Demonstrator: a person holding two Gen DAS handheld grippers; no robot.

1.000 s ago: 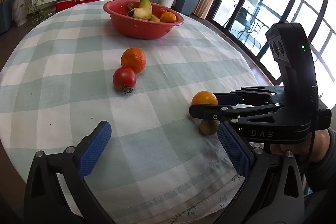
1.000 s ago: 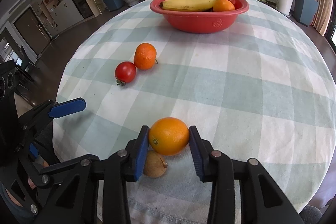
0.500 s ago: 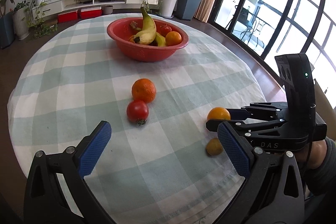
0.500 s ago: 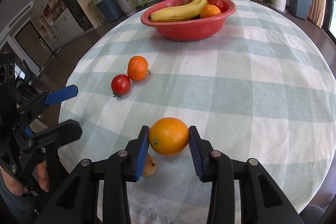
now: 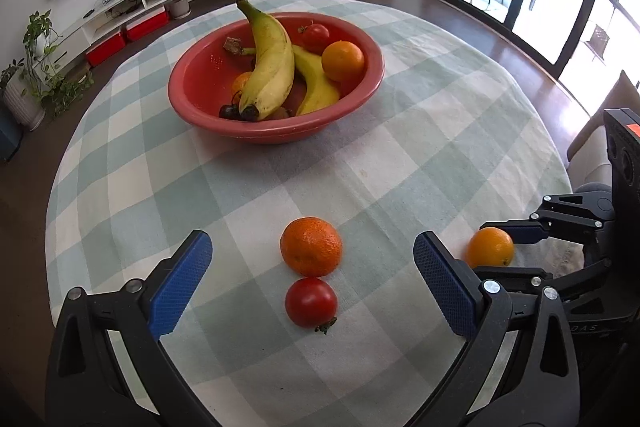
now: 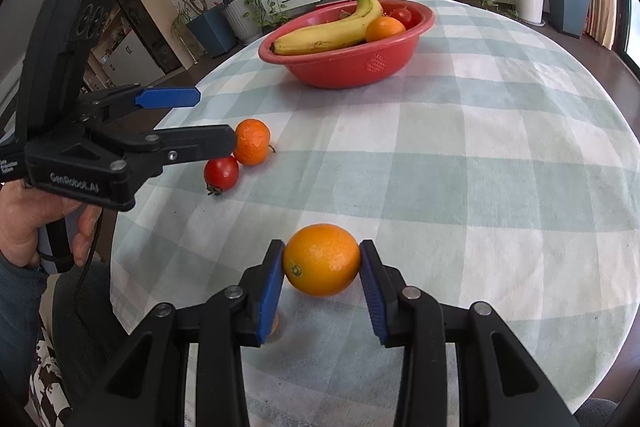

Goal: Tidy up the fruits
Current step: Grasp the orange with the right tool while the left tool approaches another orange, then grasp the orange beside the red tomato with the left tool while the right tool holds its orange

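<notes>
My right gripper [image 6: 322, 283] is shut on a smooth orange [image 6: 322, 259] and holds it above the checked tablecloth; it also shows in the left wrist view [image 5: 490, 247]. A small brown fruit [image 6: 275, 327] lies under the right gripper, mostly hidden. My left gripper [image 5: 312, 277] is open and empty, above a bumpy tangerine [image 5: 311, 246] and a red tomato [image 5: 311, 303] that touch each other; both show in the right wrist view, tangerine [image 6: 253, 142], tomato [image 6: 221, 174]. The red bowl [image 5: 208, 115] at the far side holds bananas [image 5: 270, 63], an orange and a tomato.
The round table [image 6: 500, 187] has a green-and-white checked cloth. The table edge is close behind both grippers. Potted plants, a TV shelf and glass doors stand beyond the table.
The right gripper lifted the orange off the table and away from the brown fruit. The left gripper rose and swung left over the tangerine and tomato.
</notes>
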